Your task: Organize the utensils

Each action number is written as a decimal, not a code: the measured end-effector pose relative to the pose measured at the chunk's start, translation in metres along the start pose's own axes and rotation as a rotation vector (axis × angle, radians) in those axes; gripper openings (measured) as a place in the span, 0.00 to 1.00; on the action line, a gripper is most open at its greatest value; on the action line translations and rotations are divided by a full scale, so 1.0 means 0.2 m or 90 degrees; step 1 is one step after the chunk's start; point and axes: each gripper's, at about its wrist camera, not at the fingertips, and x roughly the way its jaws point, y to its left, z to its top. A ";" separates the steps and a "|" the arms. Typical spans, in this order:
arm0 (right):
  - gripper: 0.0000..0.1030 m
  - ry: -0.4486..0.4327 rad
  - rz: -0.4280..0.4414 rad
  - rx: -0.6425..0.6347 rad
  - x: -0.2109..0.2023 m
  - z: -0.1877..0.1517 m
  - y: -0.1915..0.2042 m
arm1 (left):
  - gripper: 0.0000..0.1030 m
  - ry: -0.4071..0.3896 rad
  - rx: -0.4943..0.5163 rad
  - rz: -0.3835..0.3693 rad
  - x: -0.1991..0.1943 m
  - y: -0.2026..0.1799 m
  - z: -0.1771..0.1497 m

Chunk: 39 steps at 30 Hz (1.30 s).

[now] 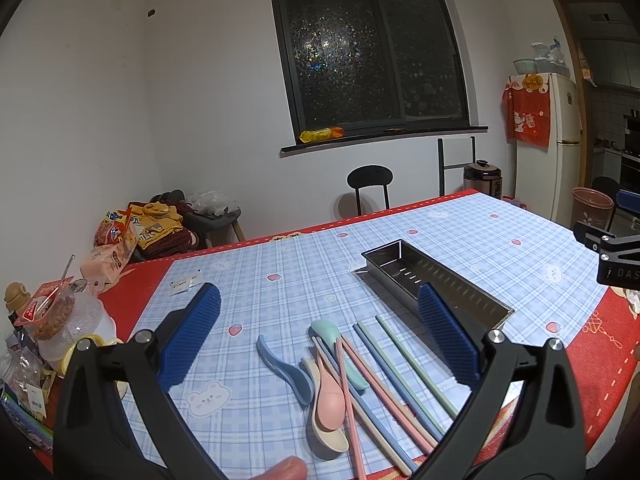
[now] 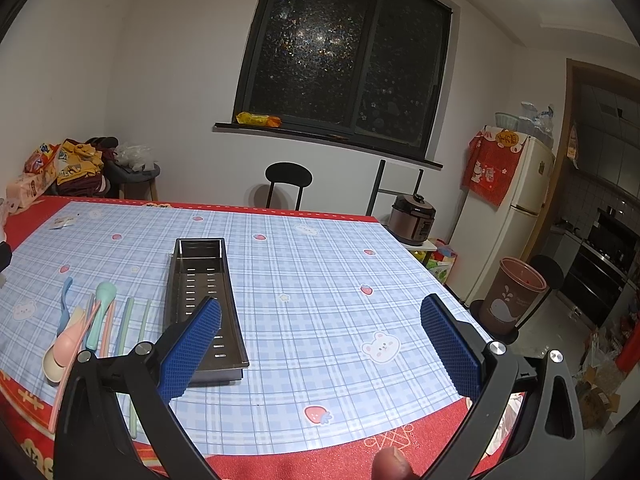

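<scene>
Left gripper (image 1: 318, 330) hovers, jaws wide and empty, the utensils (image 1: 360, 376) dead ahead between them, handles running lengthwise. Right gripper (image 2: 320, 344), equally wide and empty, has the tray (image 2: 204, 300) off to its left.

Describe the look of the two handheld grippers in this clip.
Both match: the left gripper and right gripper have black angular frames with silver bolts at the pivots, and jaws faced with blue, grid-textured pads. White lettering marks the right gripper's body in the left wrist view. No sleeves or cables show.
</scene>
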 end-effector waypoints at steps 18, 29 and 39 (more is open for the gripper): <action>0.95 0.056 0.189 0.031 0.16 -0.09 0.09 | 0.95 0.061 -0.015 -0.060 0.07 0.11 -0.13; 0.95 0.105 0.312 -0.032 0.25 -0.19 0.37 | 0.95 0.152 -0.057 -0.009 0.14 0.35 -0.33; 0.95 0.136 0.383 -0.067 0.30 -0.29 0.47 | 0.94 0.162 -0.074 -0.094 0.14 0.29 -0.43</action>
